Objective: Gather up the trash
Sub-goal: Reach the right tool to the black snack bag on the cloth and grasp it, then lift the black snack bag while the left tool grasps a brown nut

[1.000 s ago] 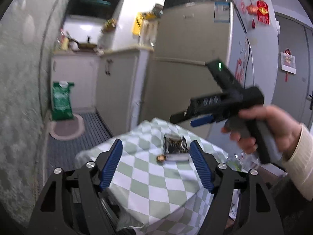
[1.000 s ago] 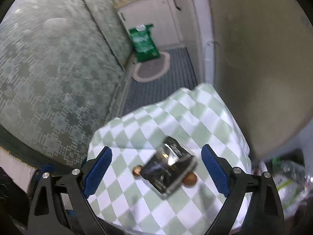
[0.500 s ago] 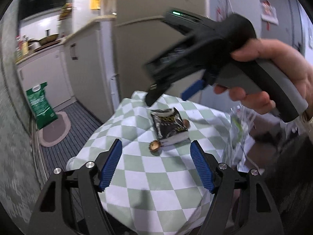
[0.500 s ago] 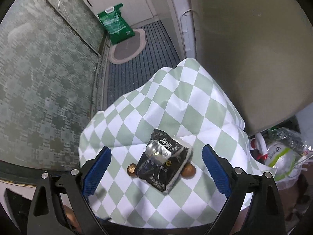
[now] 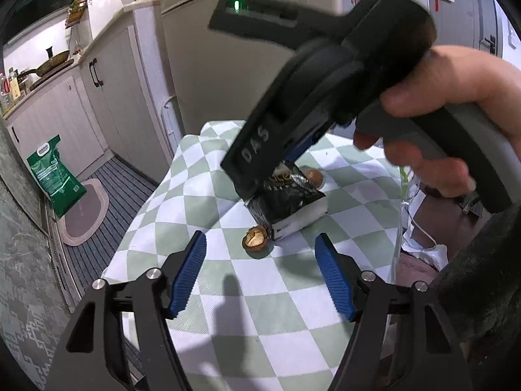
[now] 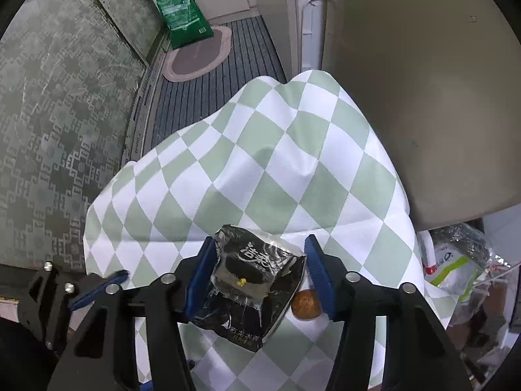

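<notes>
A black foil tissue packet (image 6: 252, 280) lies on the green-and-white checked tablecloth (image 6: 276, 169); it also shows in the left wrist view (image 5: 288, 200). My right gripper (image 6: 262, 272) is down over it, jaws open on either side of the packet, the left pad touching it. A whole brown nut (image 6: 304, 304) lies at the packet's right side. A cracked nut shell (image 5: 255, 239) lies in front of the packet in the left wrist view. My left gripper (image 5: 260, 277) is open and empty, just short of that shell.
A clear plastic bag with trash (image 6: 456, 260) sits on the floor right of the table. A beige fridge (image 5: 244, 65) stands behind the table. A green sack (image 6: 182, 9) and a floor mat (image 6: 198, 55) lie beyond. A patterned wall (image 6: 65, 114) is to the left.
My right gripper has come down onto the black packet, so its jaws now straddle it. My left gripper has moved closer to the table and the nut shell.
</notes>
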